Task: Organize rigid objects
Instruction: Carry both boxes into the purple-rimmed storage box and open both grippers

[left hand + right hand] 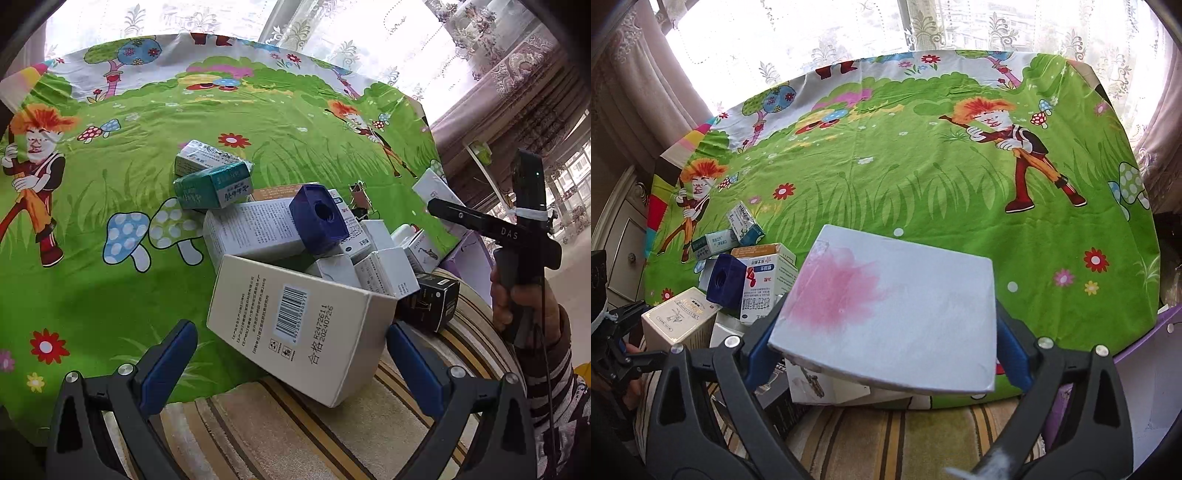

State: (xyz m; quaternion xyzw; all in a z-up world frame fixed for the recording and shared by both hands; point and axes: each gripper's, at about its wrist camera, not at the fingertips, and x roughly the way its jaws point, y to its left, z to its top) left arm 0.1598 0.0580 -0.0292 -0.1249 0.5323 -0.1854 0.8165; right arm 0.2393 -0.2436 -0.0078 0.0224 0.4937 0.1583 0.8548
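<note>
Now the white box with a pink blotch (886, 317) fills the lower centre, clamped between the right gripper (886, 332) pads. Lower centre too, the barcode box (299, 328) sits between the left gripper (291, 354) jaws, spread wide, untouched, on the green cartoon cloth (110, 295).

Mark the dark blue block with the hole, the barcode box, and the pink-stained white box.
dark blue block (319, 221), left wrist view, holed face.
barcode box (295, 325), left wrist view, printed top face.
pink-stained white box (905, 314), right wrist view, top face.

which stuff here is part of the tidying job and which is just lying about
Job: white barcode box; flat white box with pink flower, in the right claw; blue box; green cartons.
Just there: cartoon cloth; striped rug; curtains.
</note>
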